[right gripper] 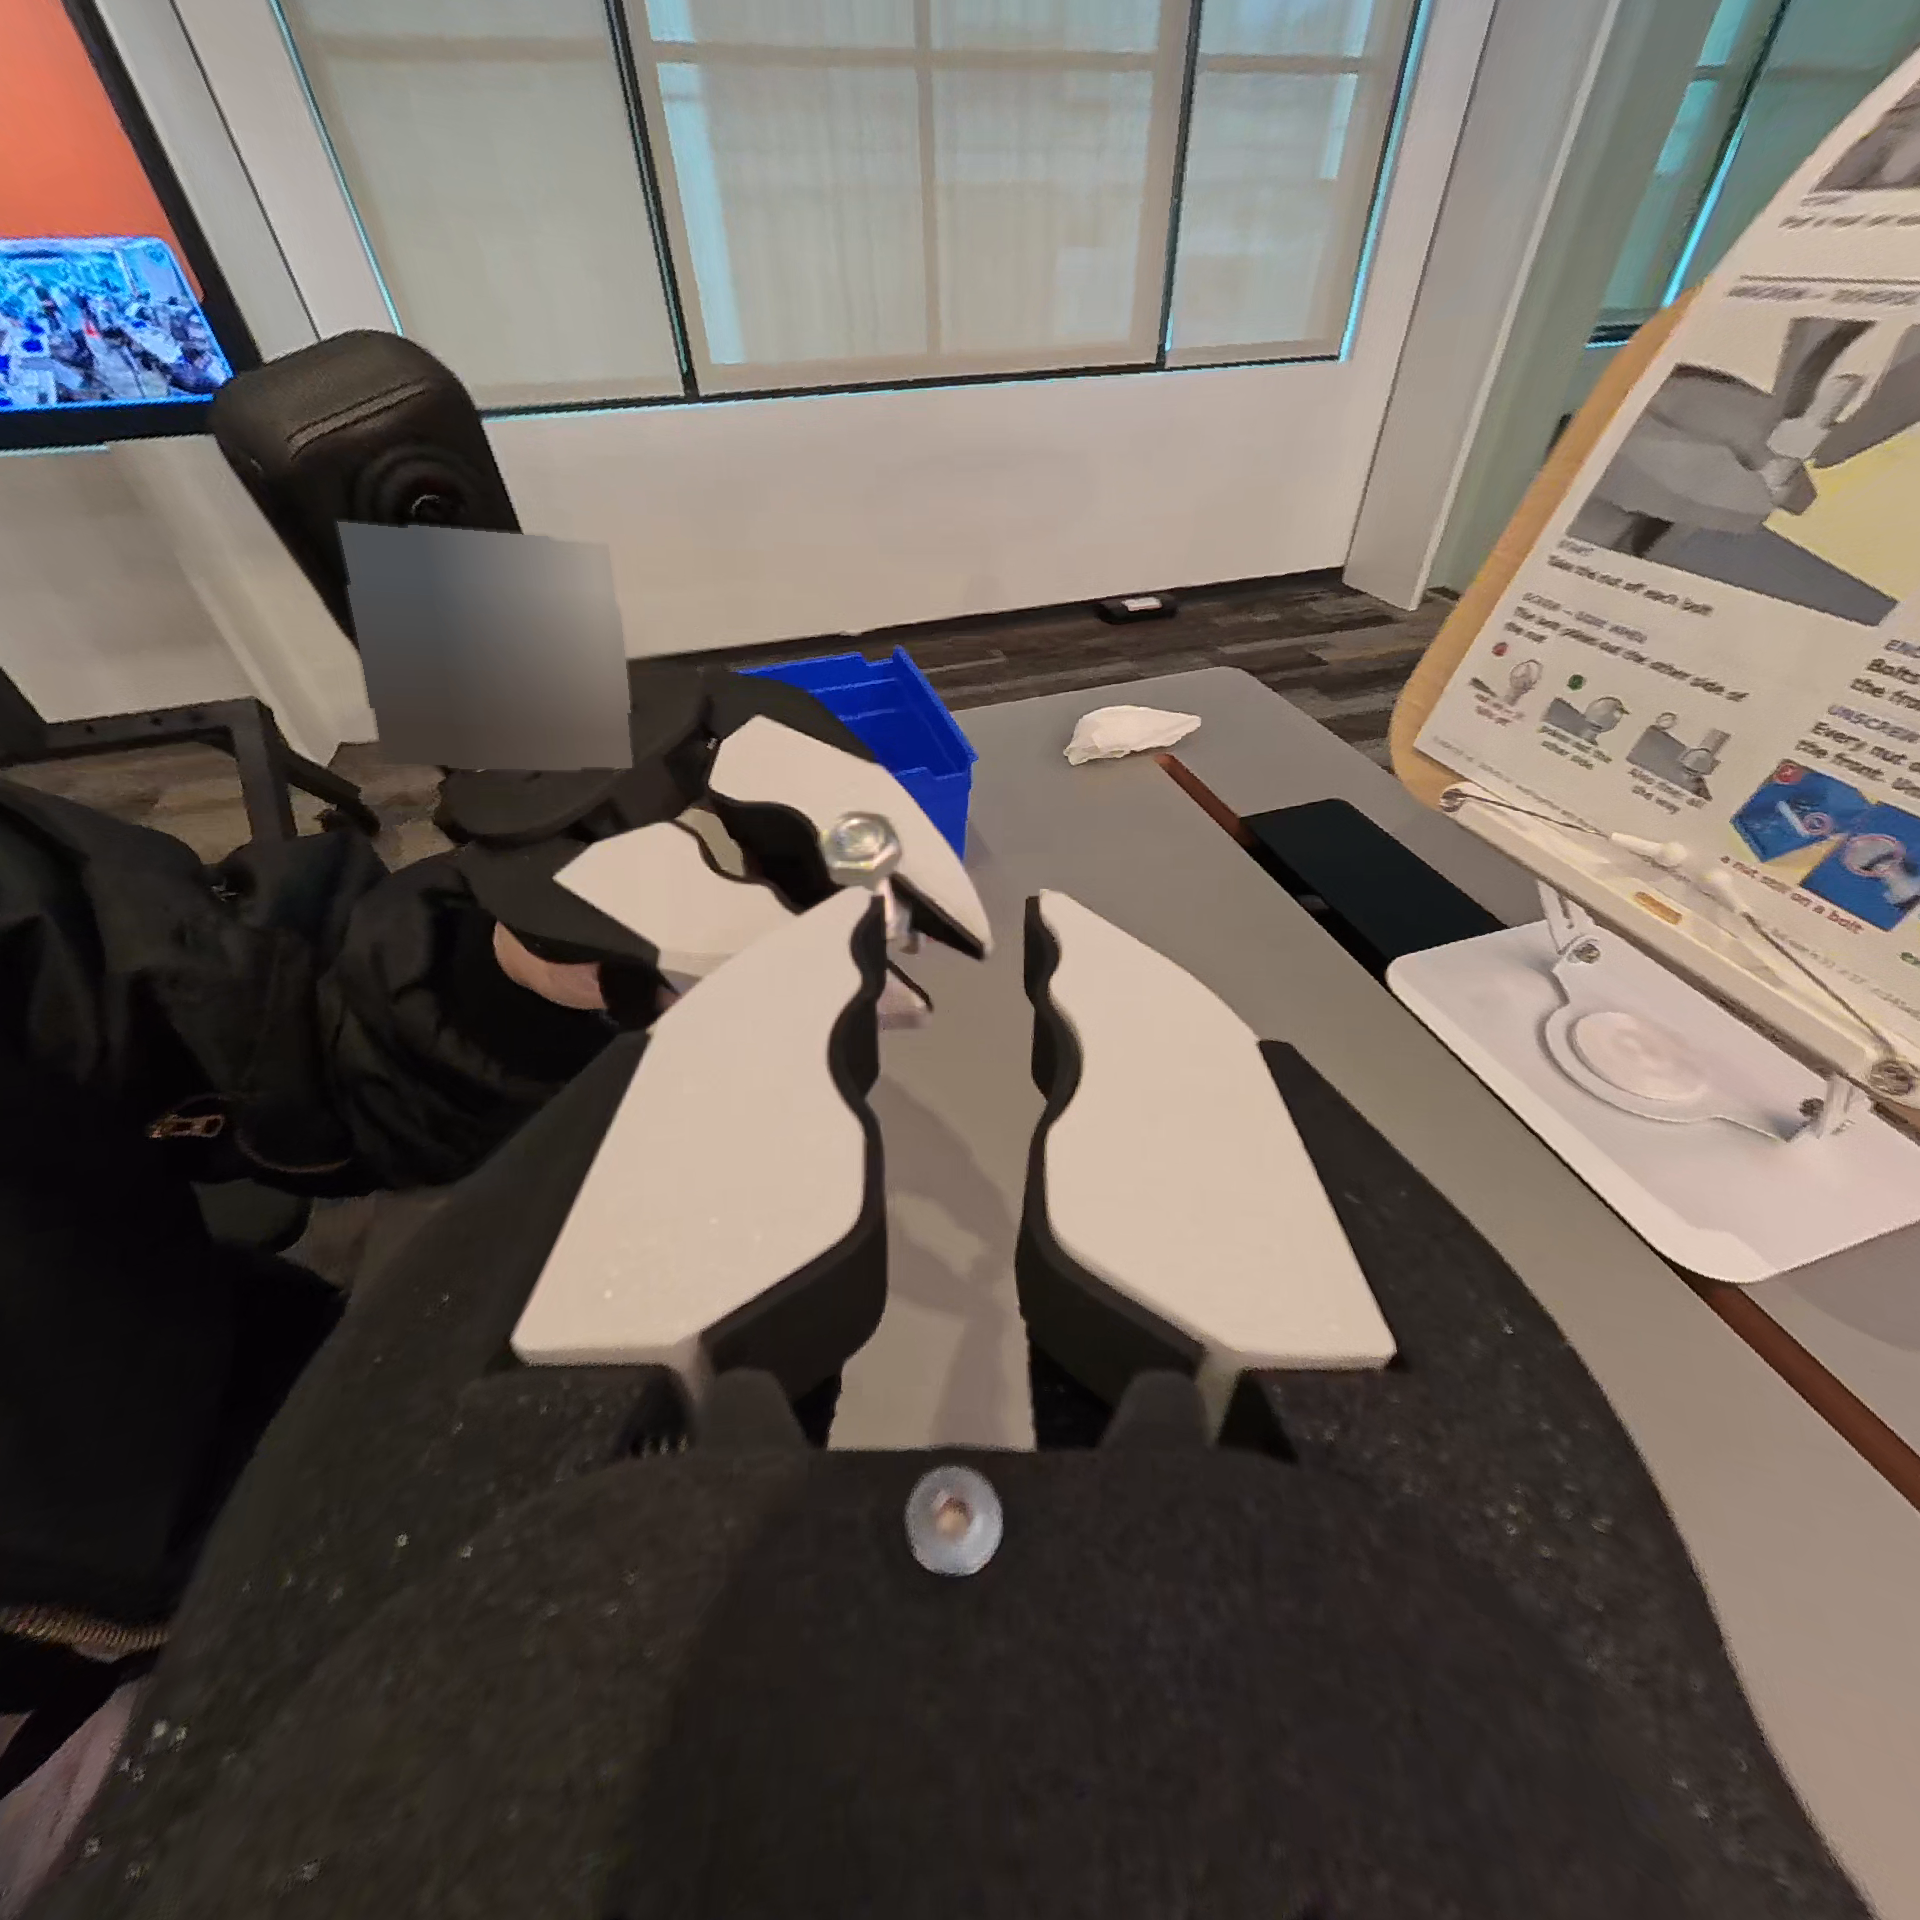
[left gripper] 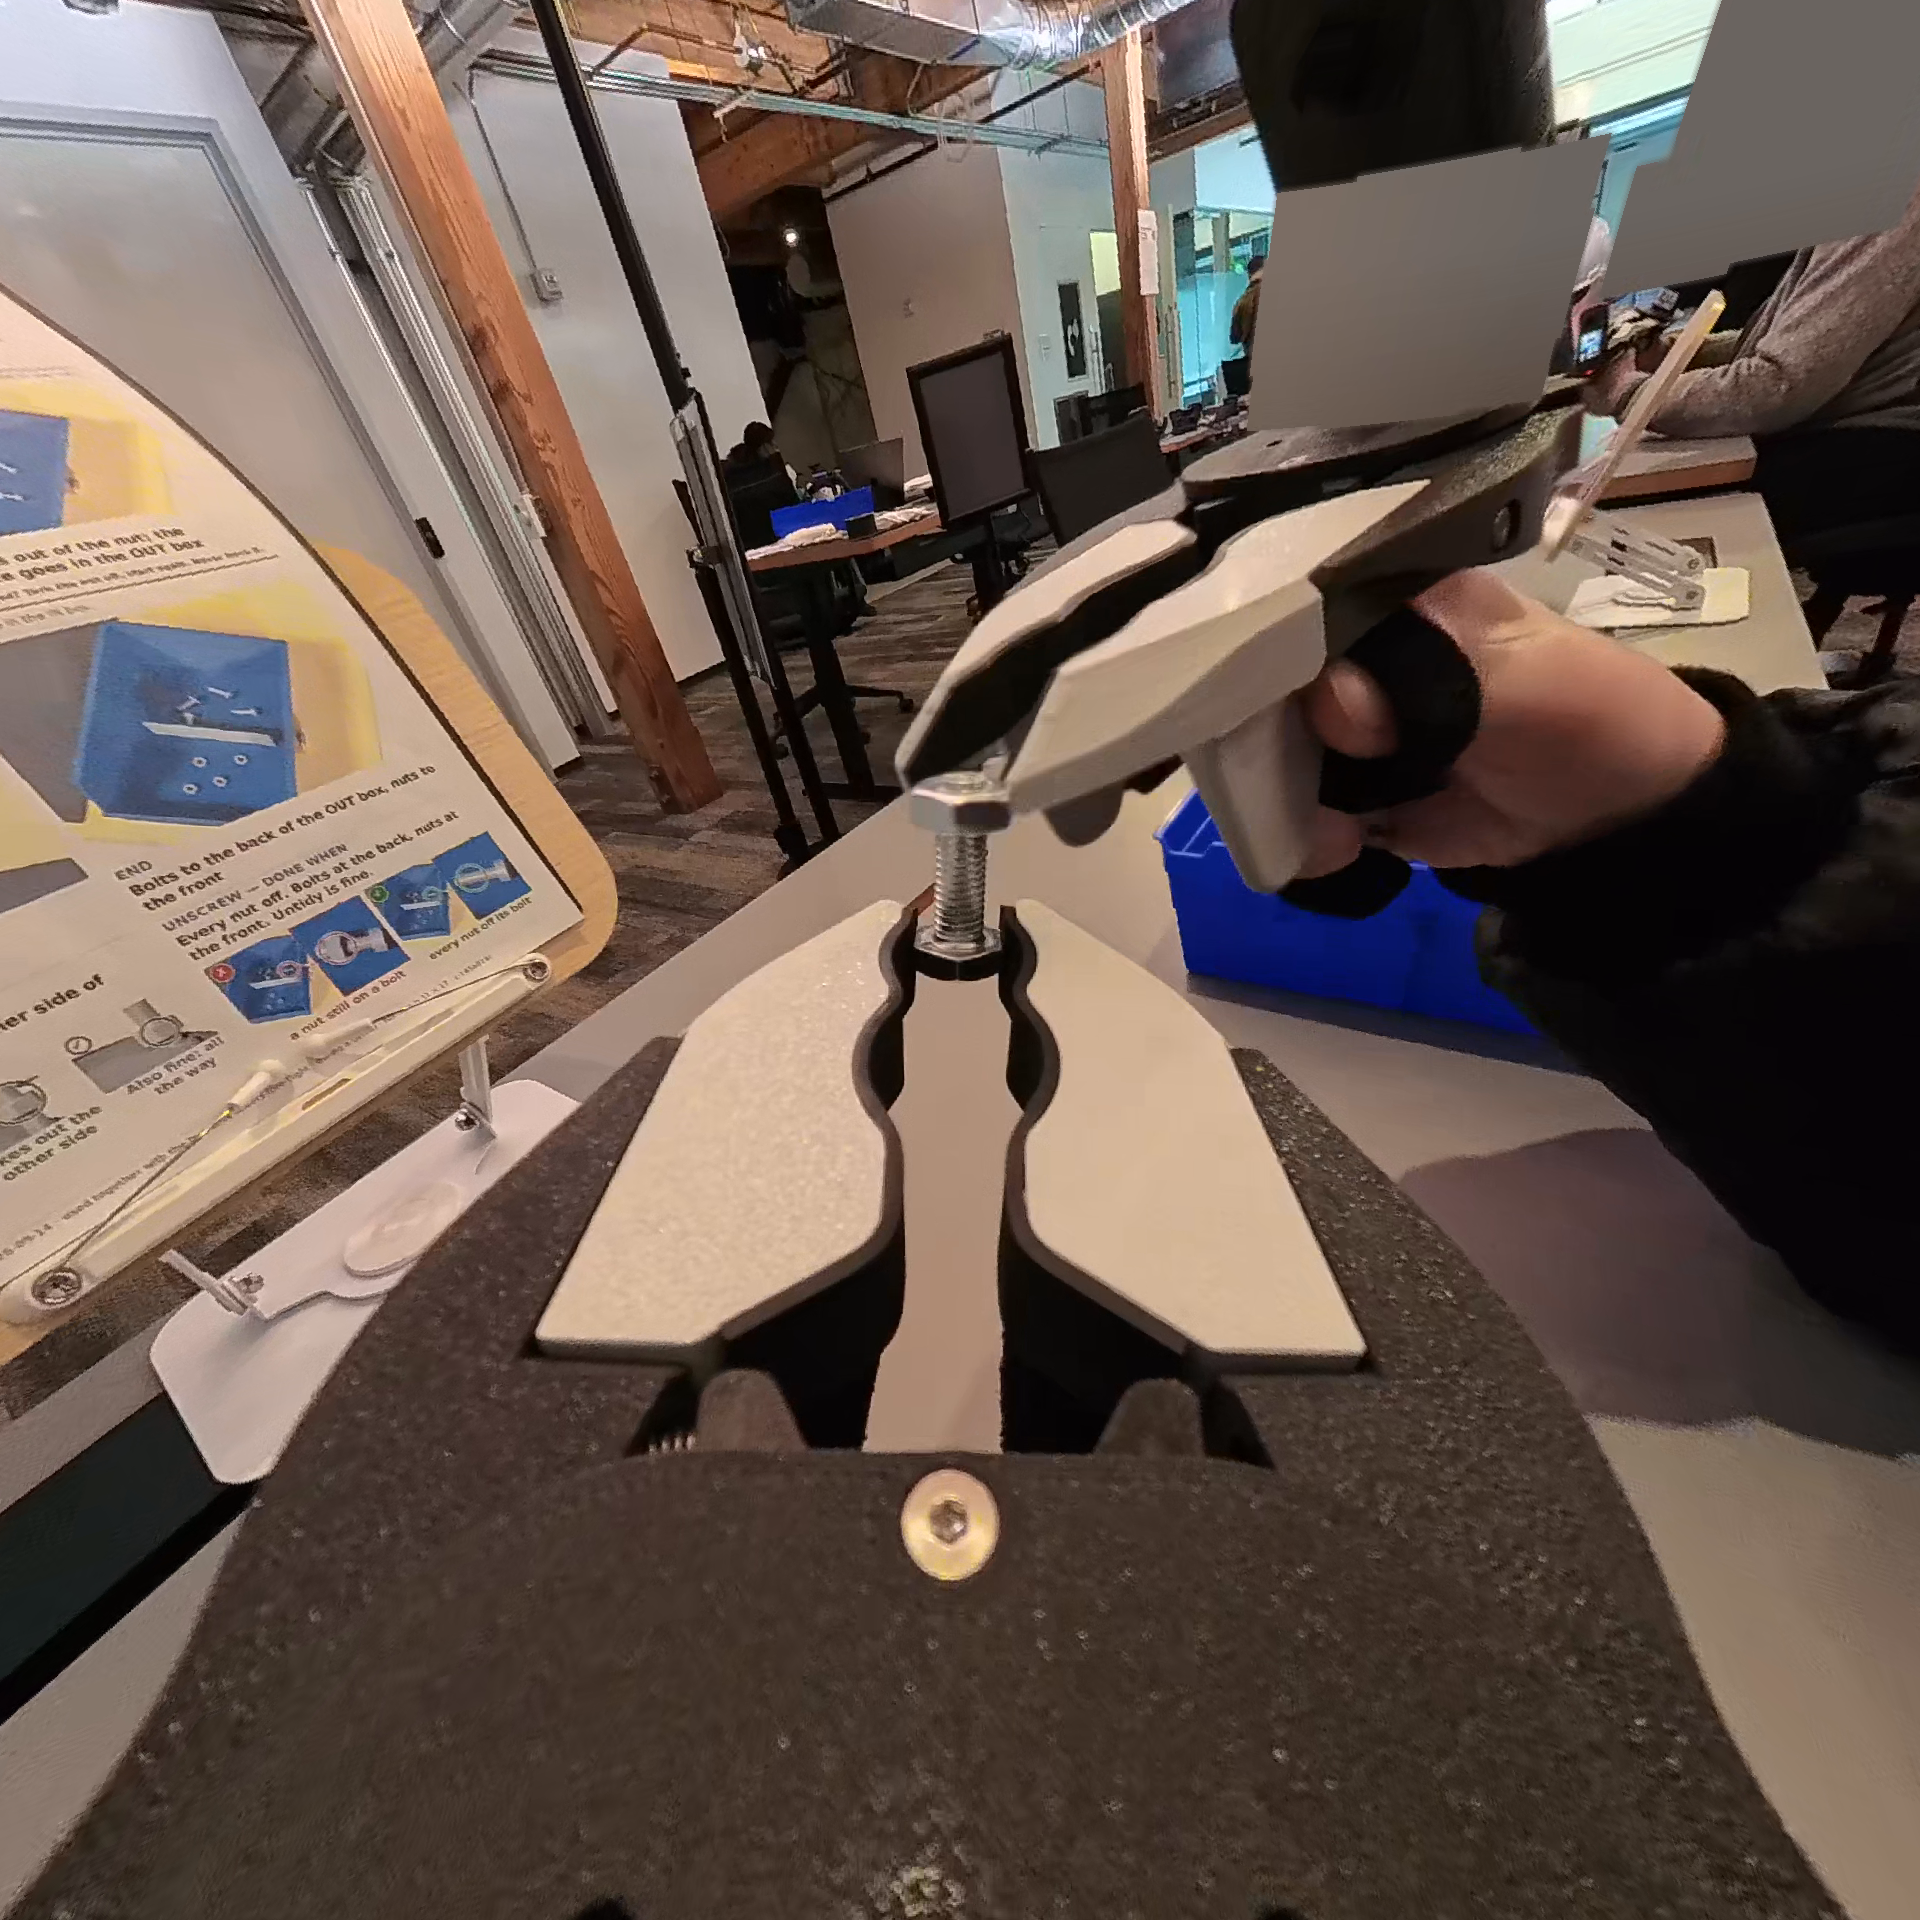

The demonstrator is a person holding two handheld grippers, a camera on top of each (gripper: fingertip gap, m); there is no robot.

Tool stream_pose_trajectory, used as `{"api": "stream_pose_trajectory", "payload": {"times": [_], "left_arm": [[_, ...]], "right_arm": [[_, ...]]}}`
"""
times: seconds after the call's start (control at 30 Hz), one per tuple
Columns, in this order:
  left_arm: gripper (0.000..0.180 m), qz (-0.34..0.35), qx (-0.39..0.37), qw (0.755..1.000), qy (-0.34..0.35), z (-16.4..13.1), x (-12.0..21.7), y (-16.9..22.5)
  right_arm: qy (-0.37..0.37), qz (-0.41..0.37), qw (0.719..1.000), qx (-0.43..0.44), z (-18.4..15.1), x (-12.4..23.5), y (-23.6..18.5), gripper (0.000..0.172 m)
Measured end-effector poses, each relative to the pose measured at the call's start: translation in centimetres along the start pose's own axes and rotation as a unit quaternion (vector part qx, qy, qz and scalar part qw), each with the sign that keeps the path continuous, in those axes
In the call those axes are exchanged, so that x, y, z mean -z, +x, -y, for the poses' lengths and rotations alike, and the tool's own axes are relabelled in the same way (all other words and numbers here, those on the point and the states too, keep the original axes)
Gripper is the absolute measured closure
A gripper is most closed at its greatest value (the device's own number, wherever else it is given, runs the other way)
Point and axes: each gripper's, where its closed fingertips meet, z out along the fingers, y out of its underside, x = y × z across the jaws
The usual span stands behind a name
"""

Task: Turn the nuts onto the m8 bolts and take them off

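In the left wrist view my left gripper is shut on a silver nut at its fingertips. A silver bolt stands threaded in that nut, with its hex head on top. My right gripper comes in from the right, and its tips sit at the top of the bolt head. In the right wrist view my right gripper is open, with a clear gap between the pads. The bolt head sits just beyond its left fingertip, not pressed between the pads. The left gripper's fingers show there too.
A blue bin stands on the grey table behind the grippers, and it also shows in the right wrist view. An instruction board on a white stand is beside them. A crumpled white tissue and a black opening are farther along the table. My two grippers' fingertips are within a few centimetres of each other.
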Motion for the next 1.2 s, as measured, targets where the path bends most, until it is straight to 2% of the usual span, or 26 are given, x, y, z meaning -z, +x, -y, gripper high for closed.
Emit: {"api": "stream_pose_trajectory", "payload": {"times": [0.17,0.3,0.5,0.63,0.73,0.93,1.03,1.2], "left_arm": [[0.166,-0.001,-0.004,1.0,-0.003,-0.2,-0.2,0.2],[0.166,-0.004,-0.006,1.0,-0.003,-0.2,-0.2,0.5],[0.166,0.0,-0.003,1.0,0.001,0.0,0.0,0.1],[0.166,-0.003,-0.003,1.0,0.001,0.0,-0.1,0.3],[0.166,-0.003,-0.006,1.0,0.0,0.0,-0.1,0.5],[0.166,0.0,-0.003,1.0,0.005,0.3,0.2,0.2],[0.166,-0.003,-0.003,1.0,0.003,0.1,0.0,0.4],[0.166,-0.006,-0.006,1.0,0.001,0.1,-0.1,0.7]], "right_arm": [[0.025,0.035,0.999,-0.014,0.8,-0.2,-1.5,0.144],[0.004,0.004,1.0,0.006,0.1,-1.0,-1.2,0.141],[0.006,0.013,1.0,-0.006,0.3,0.3,-0.4,0.143],[0.01,0.032,0.999,-0.003,0.5,-0.2,-1.5,0.143],[0.006,0.02,1.0,0.008,0.2,-0.7,-1.4,0.142],[0.019,0.022,0.999,-0.021,0.7,0.5,-0.3,0.145],[0.023,0.038,0.999,-0.015,0.8,0.0,-1.4,0.145],[-0.001,0.023,1.0,0.006,0.1,-0.7,-1.4,0.142]]}}
